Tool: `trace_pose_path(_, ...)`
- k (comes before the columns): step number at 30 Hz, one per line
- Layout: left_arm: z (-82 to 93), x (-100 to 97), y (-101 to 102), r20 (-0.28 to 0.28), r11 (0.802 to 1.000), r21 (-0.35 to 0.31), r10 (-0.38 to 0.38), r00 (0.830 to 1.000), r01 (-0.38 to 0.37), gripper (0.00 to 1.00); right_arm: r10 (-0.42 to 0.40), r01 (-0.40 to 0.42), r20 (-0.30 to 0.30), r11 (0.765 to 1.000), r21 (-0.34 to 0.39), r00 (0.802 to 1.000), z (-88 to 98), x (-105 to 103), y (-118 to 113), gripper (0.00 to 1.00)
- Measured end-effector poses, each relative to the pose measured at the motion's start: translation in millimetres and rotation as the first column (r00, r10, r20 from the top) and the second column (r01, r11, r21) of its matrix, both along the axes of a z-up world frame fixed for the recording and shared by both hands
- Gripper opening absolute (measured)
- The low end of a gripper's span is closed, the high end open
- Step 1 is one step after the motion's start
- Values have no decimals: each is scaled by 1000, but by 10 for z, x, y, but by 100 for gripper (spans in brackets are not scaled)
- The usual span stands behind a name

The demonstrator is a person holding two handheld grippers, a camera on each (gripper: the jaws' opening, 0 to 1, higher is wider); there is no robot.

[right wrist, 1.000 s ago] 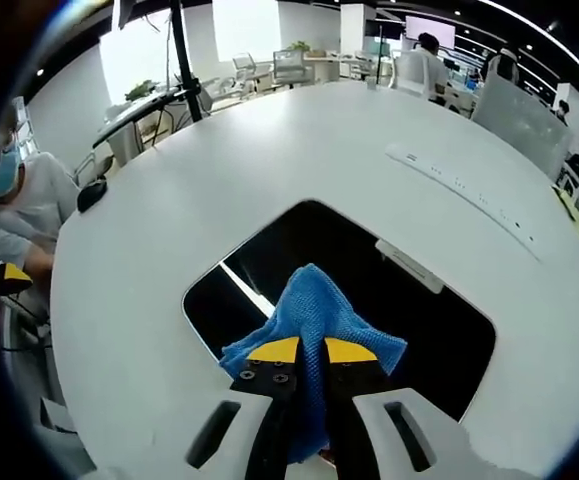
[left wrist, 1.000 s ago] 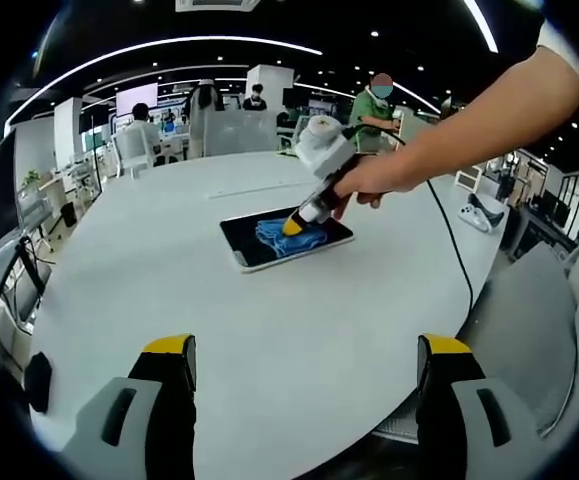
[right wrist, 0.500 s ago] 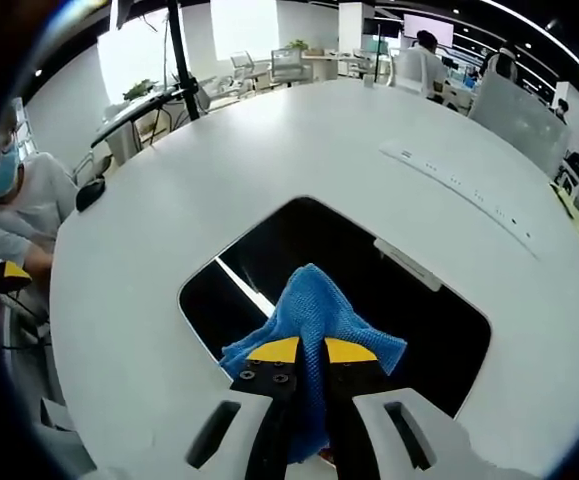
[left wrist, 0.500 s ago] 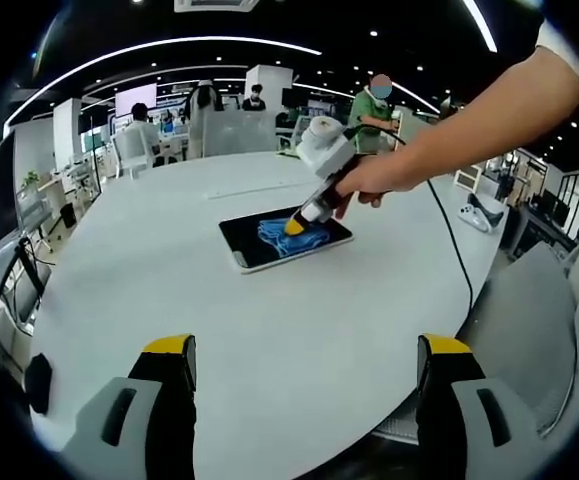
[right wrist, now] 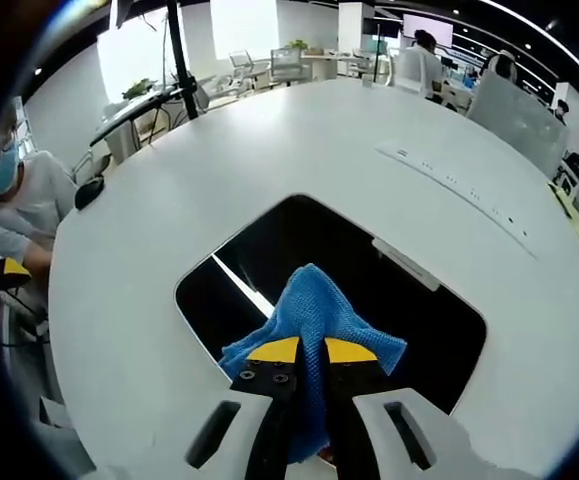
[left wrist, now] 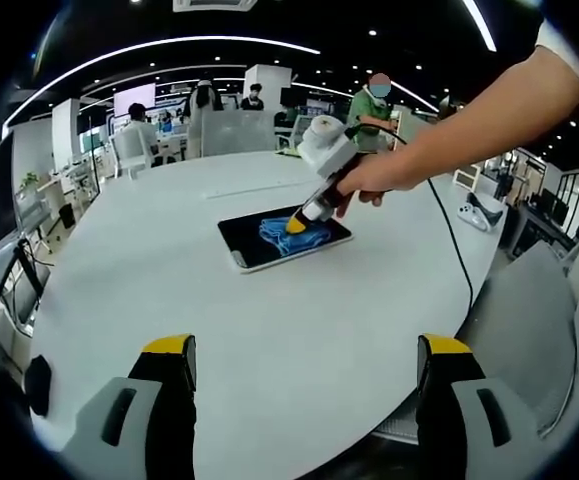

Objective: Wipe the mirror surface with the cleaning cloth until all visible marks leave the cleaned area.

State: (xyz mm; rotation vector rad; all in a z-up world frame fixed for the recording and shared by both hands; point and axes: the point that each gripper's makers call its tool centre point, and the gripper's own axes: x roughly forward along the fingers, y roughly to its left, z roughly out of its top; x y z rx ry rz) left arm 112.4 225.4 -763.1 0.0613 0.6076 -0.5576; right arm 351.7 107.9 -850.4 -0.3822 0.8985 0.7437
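Here the left gripper (left wrist: 301, 362) hangs with its jaws spread wide and empty over the near rim of the round white table (left wrist: 149, 290), bare tabletop lying on all sides of the mirror (left wrist: 249, 245). Farther right, the right gripper (right wrist: 310, 352) is clamped on the blue cleaning cloth (right wrist: 314, 315), pressing it onto the dark mirror (right wrist: 279, 250). Behind stretches an open office with desks and chairs (left wrist: 134, 150).

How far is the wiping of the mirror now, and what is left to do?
Done: the right tongs are shut on the blue cloth. In hand: the cloth is pressed on the mirror, which lies flat on the white table. Left: I cannot tell whether marks are left on the dark glass. The left tongs hang open over the table.
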Motion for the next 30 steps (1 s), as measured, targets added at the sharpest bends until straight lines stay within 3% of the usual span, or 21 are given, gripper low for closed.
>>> trace_pose_path(5, 2, 9, -15, -1, 1000, -2, -2, 1000, 2, 92, -5, 5, 0, 1000, -2, 1000, -27, 54, -51, 3)
trace_pose_path(11, -3, 17, -26, -1, 1000, -3, -5, 1000, 5, 92, -9, 9, 3, 1000, -6, 1000, 40, -52, -111, 3)
trace_pose_path(13, 1, 20, -29, 0, 1000, -3, -5, 1000, 5, 92, -12, 12, 2, 1000, -6, 1000, -20, 54, -136, 3)
trace_pose_path(15, 0, 21, -34, -1, 1000, -3, -7, 1000, 7, 92, -11, 11, 3, 1000, -7, 1000, 59, -79, -124, 3)
trace_pose_path(19, -7, 23, -44, -3, 1000, -3, -9, 1000, 9, 92, -12, 12, 5, 1000, -7, 1000, 69, -97, -136, 3)
trace_pose_path(23, -12, 26, -51, -4, 1000, -4, -9, 1000, 9, 92, -20, 20, 0, 1000, -8, 1000, 2, 24, -178, 3)
trace_pose_path(25, -13, 28, -55, -4, 1000, -3, -11, 1000, 11, 92, -21, 21, 0, 1000, -6, 1000, 56, -73, -191, 3)
trace_pose_path(27, -9, 31, -63, -3, 1000, -5, -12, 1000, 12, 92, -23, 23, -1, 1000, -8, 1000, -14, 39, -214, 3)
trace_pose_path(30, -12, 37, -67, -4, 1000, -5, -13, 1000, 13, 92, -25, 25, 1, 1000, -7, 1000, 35, -30, -229, 3)
